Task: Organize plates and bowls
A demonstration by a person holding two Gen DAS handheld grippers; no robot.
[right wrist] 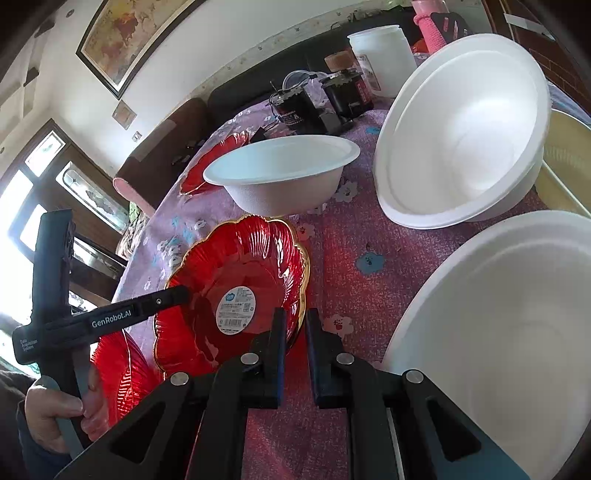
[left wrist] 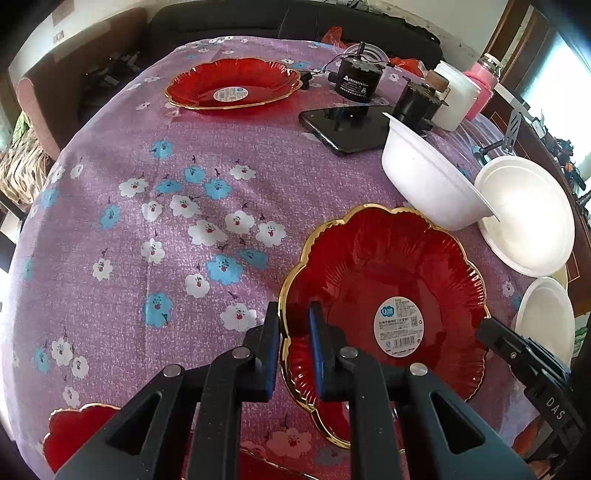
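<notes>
A red gold-rimmed plate (left wrist: 384, 295) with a white label is held tilted above the purple floral tablecloth (left wrist: 147, 221). My left gripper (left wrist: 295, 314) is shut on its left rim. My right gripper (right wrist: 295, 321) is shut on the same plate's (right wrist: 236, 273) right rim. A second red plate (left wrist: 232, 83) lies at the far side. Another red plate (left wrist: 74, 432) lies at the near left, also in the right wrist view (right wrist: 122, 373). A white bowl (left wrist: 424, 181) stands behind the held plate. Stacked white bowls (right wrist: 461, 133) and another white bowl (right wrist: 498, 350) lie right.
A black phone (left wrist: 343, 129), two black motors (left wrist: 354, 77), a white jar (left wrist: 454, 96) and a pink bottle (left wrist: 480, 85) crowd the far right. A cream bowl (right wrist: 569, 166) sits at the right edge. A dark sofa (left wrist: 258, 22) is behind the table.
</notes>
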